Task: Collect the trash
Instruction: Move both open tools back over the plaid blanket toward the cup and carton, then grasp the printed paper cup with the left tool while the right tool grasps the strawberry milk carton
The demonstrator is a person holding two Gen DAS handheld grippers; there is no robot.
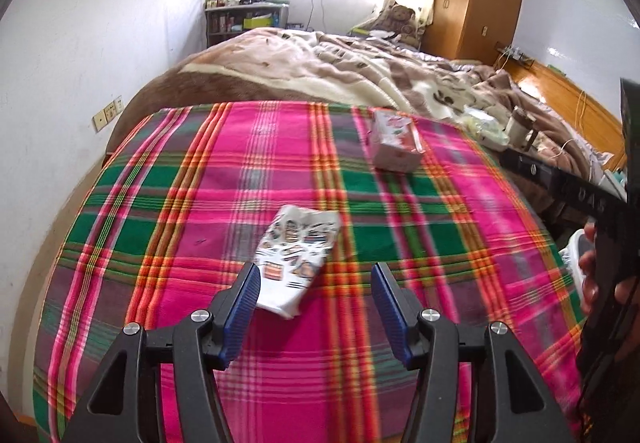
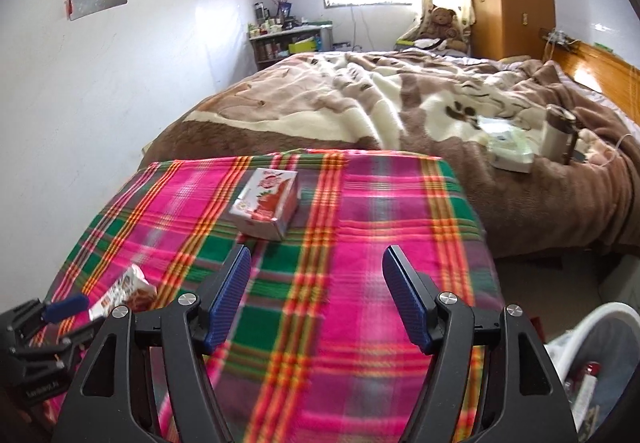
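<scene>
The left gripper [image 1: 316, 283] has its fingers apart and they hold nothing. A crumpled printed wrapper [image 1: 294, 257] lies on the plaid cloth [image 1: 200, 203], and its near end sits between the finger tips, close to the left finger, but the pads do not press it. To do this step well, the person should probably move the gripper a little forward and left, so the wrapper comes to the middle of the gap, then lower it until the tips nearly meet the cloth, and close slowly. The wrapper looks thin and light, so it may slide away, or the cloth may be pinched with it.

The right gripper [image 2: 316, 275] also stands open and empty, a bit wider. It points down at a slant over the cloth, toward a red and white carton [image 2: 266, 203] that lies flat just beyond the tips. At the low right a white bin [image 2: 576, 327] stands beside the bed, with some things already inside. Farther away, a brown blanket [image 2: 360, 99] covers the bed.
</scene>
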